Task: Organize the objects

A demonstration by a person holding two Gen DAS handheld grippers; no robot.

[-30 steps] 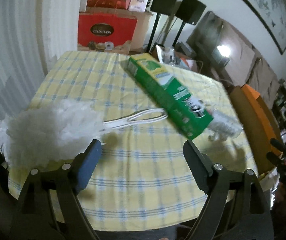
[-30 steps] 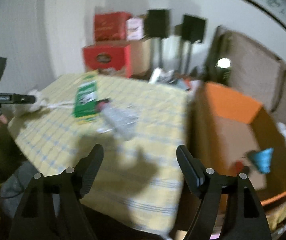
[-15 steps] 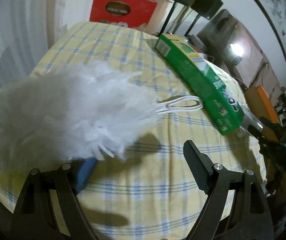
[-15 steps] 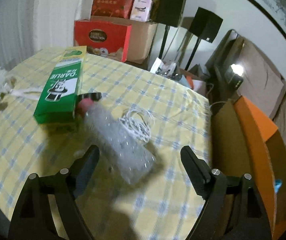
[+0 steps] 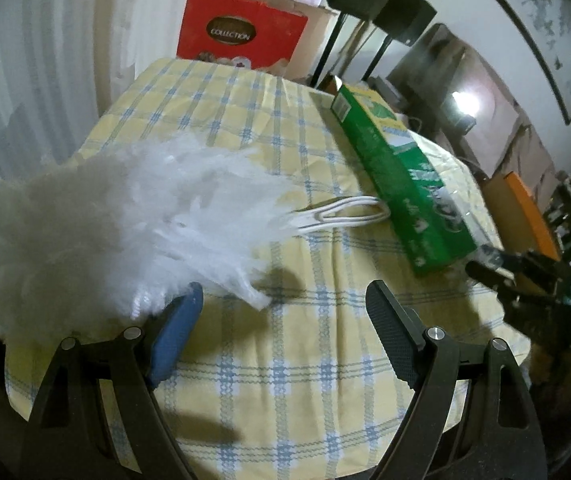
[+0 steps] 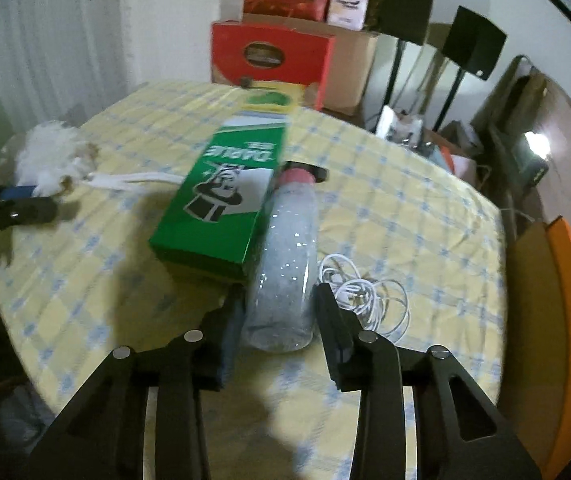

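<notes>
A fluffy white duster point(image 5: 105, 220) with a white loop handle point(image 5: 345, 216) lies on the yellow checked table point(image 5: 285, 360). My left gripper point(image 5: 285, 296) is open right beside it, and the fluff drapes over the blue left pad point(image 5: 177, 328). A long green box point(image 6: 225, 204) lies mid-table. Against its right side rests a clear plastic bottle point(image 6: 289, 248) with a red cap point(image 6: 297, 174). My right gripper point(image 6: 279, 300) straddles the bottle's base, its jaws closing, both pads against the sides.
A coil of white cable point(image 6: 365, 300) lies just right of the bottle. An open orange-and-brown carton point(image 6: 557, 280) stands off the table's right edge. Red gift boxes point(image 6: 273, 56) and black speakers on stands point(image 6: 469, 48) are behind the table.
My left gripper came down and in beside the duster, which now fills the left of its view. My right gripper swept from the carton to the bottle, and its jaws narrowed around the base.
</notes>
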